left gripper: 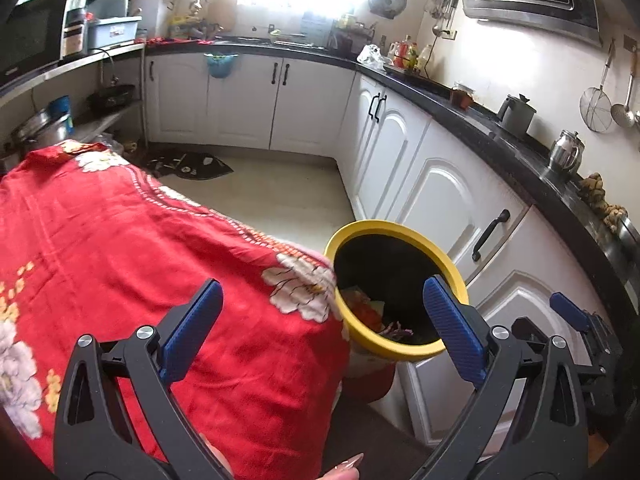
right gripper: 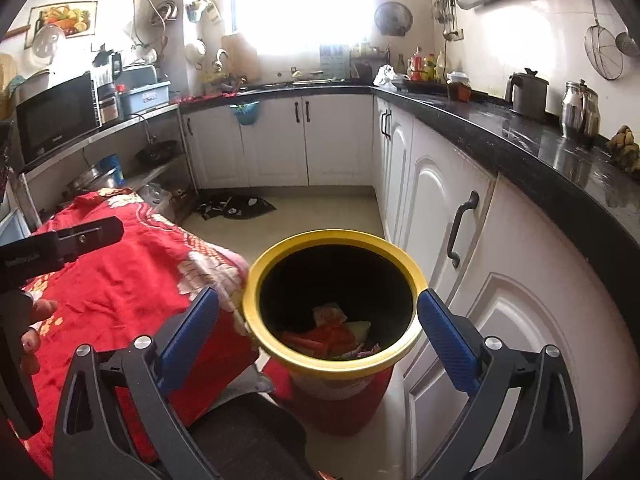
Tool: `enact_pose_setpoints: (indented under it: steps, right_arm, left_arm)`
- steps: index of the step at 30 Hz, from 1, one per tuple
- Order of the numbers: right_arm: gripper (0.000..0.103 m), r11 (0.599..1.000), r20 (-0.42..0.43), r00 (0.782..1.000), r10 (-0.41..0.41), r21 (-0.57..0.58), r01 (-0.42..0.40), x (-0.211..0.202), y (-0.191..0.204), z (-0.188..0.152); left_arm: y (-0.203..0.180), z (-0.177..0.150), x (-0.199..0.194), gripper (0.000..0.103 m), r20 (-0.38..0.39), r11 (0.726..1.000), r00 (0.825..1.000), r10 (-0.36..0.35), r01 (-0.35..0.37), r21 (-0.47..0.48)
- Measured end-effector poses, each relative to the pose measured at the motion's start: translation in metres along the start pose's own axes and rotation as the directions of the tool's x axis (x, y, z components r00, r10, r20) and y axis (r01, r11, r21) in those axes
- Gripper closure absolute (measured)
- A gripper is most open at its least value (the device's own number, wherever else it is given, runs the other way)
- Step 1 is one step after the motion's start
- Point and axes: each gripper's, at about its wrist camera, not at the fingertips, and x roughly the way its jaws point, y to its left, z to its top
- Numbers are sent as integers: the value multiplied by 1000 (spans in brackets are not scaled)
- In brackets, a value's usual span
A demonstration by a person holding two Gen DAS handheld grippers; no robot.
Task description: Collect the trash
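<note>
A trash bin (right gripper: pixel 332 236) with a yellow rim, black inside and red body stands on the floor between the cloth-covered table and the white cabinets. Red and pale scraps of trash (right gripper: pixel 328 336) lie at its bottom. My right gripper (right gripper: pixel 318 293) hangs open right above the bin's mouth, nothing between its blue pads. In the left wrist view the bin (left gripper: pixel 360 226) sits to the right of the table corner. My left gripper (left gripper: pixel 323 283) is open and empty over that corner and the bin's left rim. A blue pad (left gripper: pixel 568 312) of the right gripper shows at the far right.
A table under a red floral cloth (left gripper: pixel 120 240) fills the left. White cabinets (right gripper: pixel 440 208) under a black countertop (right gripper: pixel 520 136) with kettles run along the right and back. A dark mat (right gripper: pixel 236 206) lies on the pale floor. A shelf with a microwave (right gripper: pixel 56 116) stands at left.
</note>
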Motion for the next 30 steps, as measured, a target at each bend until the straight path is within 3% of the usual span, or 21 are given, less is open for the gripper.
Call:
enact_pose_setpoints:
  steps: [14,21,30]
  right_arm:
    - [6,1000,111,994,16,4,-17,-43,18,-27]
    - [6,999,246,969,15,-49,-3,-74,26,-38]
    - [6,999,297,955,-4,-37,15,-86,25,-48]
  left_arm:
    - [2,-31,-47,11,99,995,992,82,-87,43]
    - [-10,-48,-67,11,183,992,980,81,-96,78]
    - [-9,-64,-79,11,231,994,970,77,-92,55]
